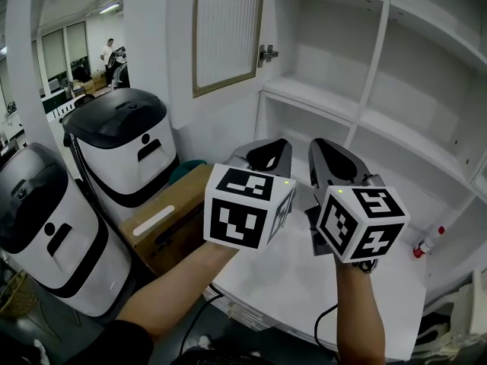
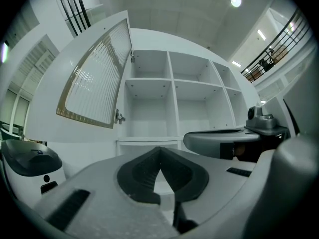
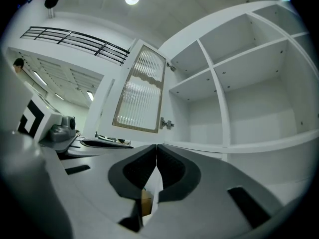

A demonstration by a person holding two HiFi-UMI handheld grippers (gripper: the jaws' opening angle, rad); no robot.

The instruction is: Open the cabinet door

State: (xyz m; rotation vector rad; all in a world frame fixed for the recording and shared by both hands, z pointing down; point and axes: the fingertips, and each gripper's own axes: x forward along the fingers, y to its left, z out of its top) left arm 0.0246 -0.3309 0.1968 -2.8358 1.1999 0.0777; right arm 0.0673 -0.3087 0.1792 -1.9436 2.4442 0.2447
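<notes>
The white cabinet (image 1: 365, 90) stands with its door (image 1: 225, 33) swung wide to the left; the door has a ribbed glass pane in a brown frame and a metal hinge (image 1: 266, 53). Bare shelves show inside. My left gripper (image 1: 266, 154) and right gripper (image 1: 329, 158) hover side by side in front of the lower shelf, apart from the door. Both are shut with nothing between the jaws. The door (image 2: 94, 81) shows up left in the left gripper view and the door (image 3: 139, 91) mid-left in the right gripper view.
Two white-and-black machines (image 1: 125, 147) (image 1: 46, 226) stand at the left with a cardboard box (image 1: 167, 223) beside them. A small red-capped bottle (image 1: 428, 242) lies on the white ledge (image 1: 304, 280) at the right.
</notes>
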